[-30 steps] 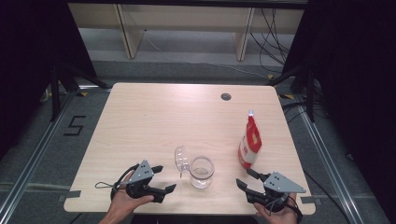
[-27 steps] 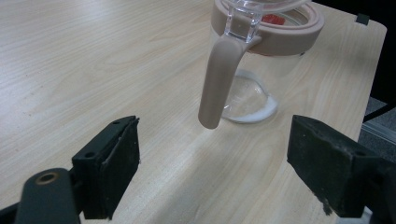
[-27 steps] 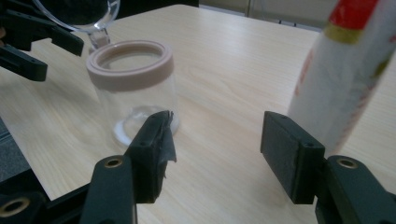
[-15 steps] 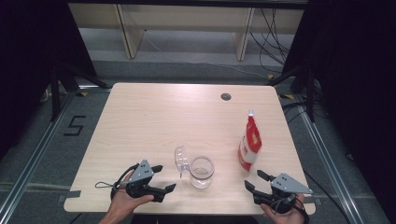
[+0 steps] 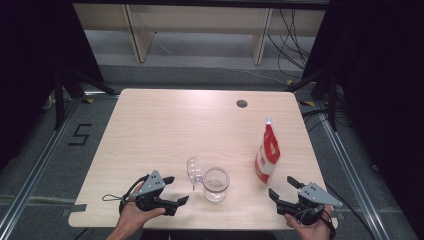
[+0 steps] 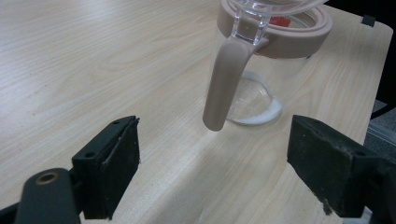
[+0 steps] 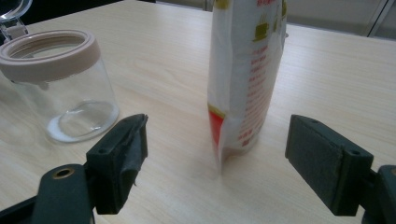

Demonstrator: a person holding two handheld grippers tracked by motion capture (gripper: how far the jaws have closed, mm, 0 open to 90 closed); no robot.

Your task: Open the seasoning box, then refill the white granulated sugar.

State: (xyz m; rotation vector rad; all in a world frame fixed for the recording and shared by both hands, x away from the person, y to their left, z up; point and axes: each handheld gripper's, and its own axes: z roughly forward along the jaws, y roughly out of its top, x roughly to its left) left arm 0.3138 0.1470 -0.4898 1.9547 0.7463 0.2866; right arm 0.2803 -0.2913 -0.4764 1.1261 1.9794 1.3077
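Near the front edge of the light wooden table (image 5: 165,125), a clear glass jar (image 5: 216,184) with a pale pink rim stands upright, its hinged clear lid (image 5: 194,171) swung back and leaning to the jar's left; in the left gripper view a pink clasp (image 6: 224,84) hangs down from the rim over the jar's side. To the jar's right, a little farther back and apart from it, a red and white stand-up pouch (image 5: 267,152) with a white spout on top stands upright. The left gripper (image 5: 175,191) rests low at the front of the table just left of the jar, held in a hand (image 5: 135,216); its jaws are spread wide and released, with nothing between them but bare table, and the jar sits just ahead of them. The right gripper (image 5: 281,186) sits at the front right, just in front of the pouch, held in the other hand (image 5: 310,227); its jaws have just been opening and now stand wide apart, pointing at the pouch, which stands just beyond the pads and touches neither. A small dark round hole (image 5: 242,103) lies near the table's far edge
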